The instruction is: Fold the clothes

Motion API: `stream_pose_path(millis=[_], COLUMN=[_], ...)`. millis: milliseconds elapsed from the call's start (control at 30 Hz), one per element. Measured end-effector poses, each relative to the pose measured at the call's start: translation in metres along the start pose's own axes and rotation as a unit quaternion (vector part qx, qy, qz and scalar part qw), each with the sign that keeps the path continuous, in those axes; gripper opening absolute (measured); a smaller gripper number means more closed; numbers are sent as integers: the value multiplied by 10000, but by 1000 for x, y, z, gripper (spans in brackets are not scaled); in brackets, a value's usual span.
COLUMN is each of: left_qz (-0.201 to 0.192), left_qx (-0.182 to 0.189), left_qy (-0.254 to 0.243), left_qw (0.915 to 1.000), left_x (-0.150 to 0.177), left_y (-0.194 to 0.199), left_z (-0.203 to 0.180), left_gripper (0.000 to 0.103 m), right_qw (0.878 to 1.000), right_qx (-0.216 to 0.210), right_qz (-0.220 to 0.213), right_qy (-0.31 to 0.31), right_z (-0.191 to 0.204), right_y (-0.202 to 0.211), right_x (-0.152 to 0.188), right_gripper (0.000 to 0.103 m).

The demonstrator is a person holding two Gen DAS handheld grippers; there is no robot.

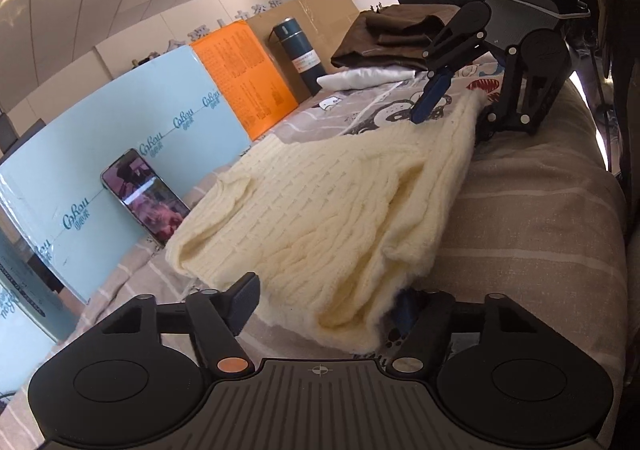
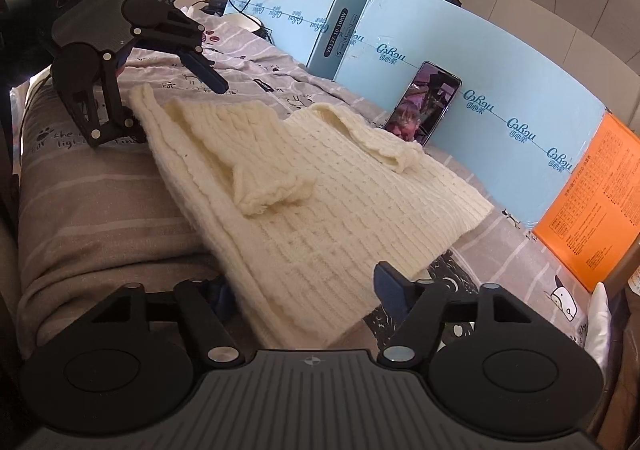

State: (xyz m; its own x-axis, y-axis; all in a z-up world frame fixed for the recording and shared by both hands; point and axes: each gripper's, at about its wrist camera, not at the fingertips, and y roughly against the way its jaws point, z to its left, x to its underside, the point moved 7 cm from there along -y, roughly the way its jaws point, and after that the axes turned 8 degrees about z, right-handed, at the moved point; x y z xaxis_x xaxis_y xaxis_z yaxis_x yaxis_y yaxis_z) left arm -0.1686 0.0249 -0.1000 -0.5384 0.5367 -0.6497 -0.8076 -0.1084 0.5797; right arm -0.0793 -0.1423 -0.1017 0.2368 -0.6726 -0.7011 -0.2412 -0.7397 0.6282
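Concerns a cream knit sweater (image 2: pixel 320 189), spread flat on the bed (image 2: pixel 100 189) with a sleeve turned in over the body. Runs lengthwise along the bed's near side, from one hand-held gripper to the other. Has the left hand-held gripper (image 1: pixel 324 306) at one end of the near long edge and the right hand-held gripper (image 2: pixel 304 286) at the other, equally near, each to its own corner.

Looks pinched at both ends: jaws half closed with thick knit between them, one finger over the cloth and one under it. Reads as a real grip on the sweater, though with the lower fingers partly hidden.

Probably calls for lifting that near edge and carrying it away across the body, toward the phone (image 2: pixel 424 105) propped against the blue boxes (image 2: pixel 520 97). Leaves some open bedding beyond the far edge, but little before the phone. Drops off just behind both hand-held grippers at the bed's rim. Keeps a pile of folded clothes (image 1: pixel 392 37) well apart, past the right-hand end.
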Motion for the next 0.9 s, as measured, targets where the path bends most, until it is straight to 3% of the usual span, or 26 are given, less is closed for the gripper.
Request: stream_pose_path(millis=[33,67,133,333,467,633,900], left_qz=[-30,-61,-215,-851,-1119,-1350,-1087], left_qx=[29,59,-6,-553,-617,-602,-721], left_qy=[-33,-66,-52,238,680,1038,1613], left_qw=[10000,9999,9998,9945,9895,9835,9783], left_x=[-1,-2,-6,-26,-31,-42,-57], left_y=[0,0,2,3,-9,-25,-83], left_z=[0,0,6,42,75,115,153], left_gripper=[45,41,30,25,25,25,25], right_qw=[10000,9999,9992,9937,9857,9801,9804], right_qx=[-72,-89,-74,381,659,798,1164], right_qz=[-13,-52,-192,-979,-1509,-1814,-1509], right_qy=[-11,96,344,398,355,143,-493], right_z=[-1,2,6,-27,-56,-94,-151], right_y=[2,3,7,20,10,-12,-76], right_x=[2,0,-9,-44,-76,-109,-127], right_gripper=[35,24,17,15,14,13,13])
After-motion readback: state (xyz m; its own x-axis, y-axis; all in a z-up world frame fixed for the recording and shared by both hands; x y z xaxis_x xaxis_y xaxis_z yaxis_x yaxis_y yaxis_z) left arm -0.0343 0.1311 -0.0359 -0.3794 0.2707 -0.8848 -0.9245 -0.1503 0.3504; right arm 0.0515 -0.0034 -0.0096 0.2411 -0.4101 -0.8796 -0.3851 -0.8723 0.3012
